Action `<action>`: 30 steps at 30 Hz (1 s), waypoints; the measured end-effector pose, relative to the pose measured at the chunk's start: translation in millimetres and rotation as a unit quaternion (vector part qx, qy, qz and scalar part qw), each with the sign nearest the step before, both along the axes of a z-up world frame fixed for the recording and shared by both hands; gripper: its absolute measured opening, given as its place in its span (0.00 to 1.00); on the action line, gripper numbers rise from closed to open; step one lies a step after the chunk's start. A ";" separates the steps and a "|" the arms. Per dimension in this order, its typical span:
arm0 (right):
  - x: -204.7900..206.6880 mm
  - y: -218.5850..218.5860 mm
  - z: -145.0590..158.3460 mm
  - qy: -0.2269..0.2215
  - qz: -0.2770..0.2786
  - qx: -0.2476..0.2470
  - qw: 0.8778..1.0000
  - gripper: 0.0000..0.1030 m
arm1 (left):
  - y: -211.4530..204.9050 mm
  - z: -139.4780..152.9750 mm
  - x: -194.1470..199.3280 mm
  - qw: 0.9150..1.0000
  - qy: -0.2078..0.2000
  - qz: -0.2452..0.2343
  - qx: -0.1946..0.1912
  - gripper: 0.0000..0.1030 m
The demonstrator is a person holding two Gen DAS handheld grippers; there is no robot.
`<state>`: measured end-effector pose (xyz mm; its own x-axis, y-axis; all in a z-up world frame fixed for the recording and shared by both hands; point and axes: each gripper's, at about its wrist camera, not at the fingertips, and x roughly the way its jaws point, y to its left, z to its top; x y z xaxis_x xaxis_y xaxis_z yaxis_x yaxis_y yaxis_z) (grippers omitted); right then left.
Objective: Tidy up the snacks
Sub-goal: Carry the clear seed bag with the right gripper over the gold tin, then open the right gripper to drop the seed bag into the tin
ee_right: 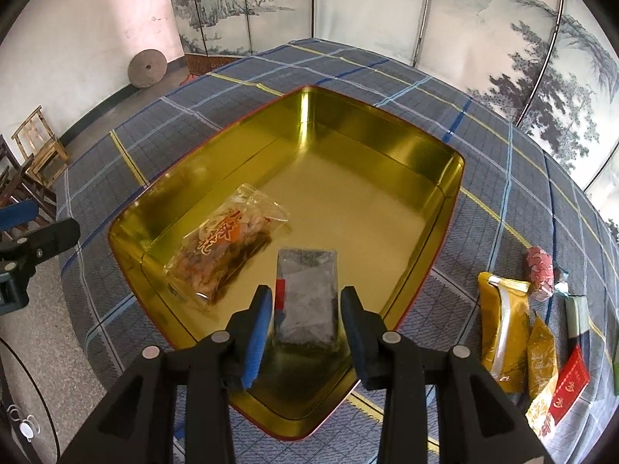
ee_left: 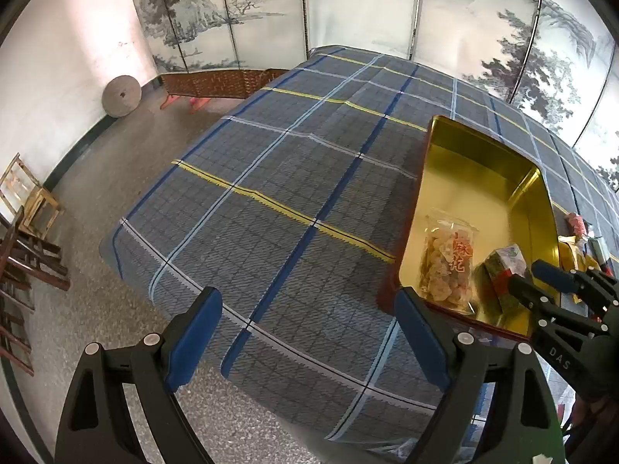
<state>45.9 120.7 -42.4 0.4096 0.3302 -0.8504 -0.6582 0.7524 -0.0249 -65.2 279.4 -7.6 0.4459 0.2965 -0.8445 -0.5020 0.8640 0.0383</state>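
A gold tin box [ee_right: 425, 162] with a red outside sits on the plaid tablecloth; it also shows in the left wrist view [ee_left: 483, 178]. Inside lie a clear bag of snacks with red writing [ee_right: 224, 247] [ee_left: 448, 263] and a grey-green packet [ee_right: 305, 294] [ee_left: 503, 270]. My right gripper [ee_right: 305, 309] hovers over the box's near end, fingers [ee_right: 257, 321] either side of the grey-green packet, a small gap on each side; it looks open. My left gripper [ee_left: 309, 332] is open and empty over the tablecloth, left of the box.
More snacks lie right of the box: a yellow packet [ee_right: 503, 324], a pink wrapped one [ee_right: 539, 266], a red-labelled one [ee_right: 568, 382]. The table edge [ee_left: 127, 232] drops to the floor on the left. Wooden chairs [ee_left: 27, 201] and a folding screen [ee_left: 348, 0] stand around.
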 end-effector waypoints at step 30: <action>48.1 -237.9 42.4 -0.051 -0.221 0.030 0.973 0.43 | -110.4 19.9 44.2 0.992 -0.020 -0.124 0.005 0.86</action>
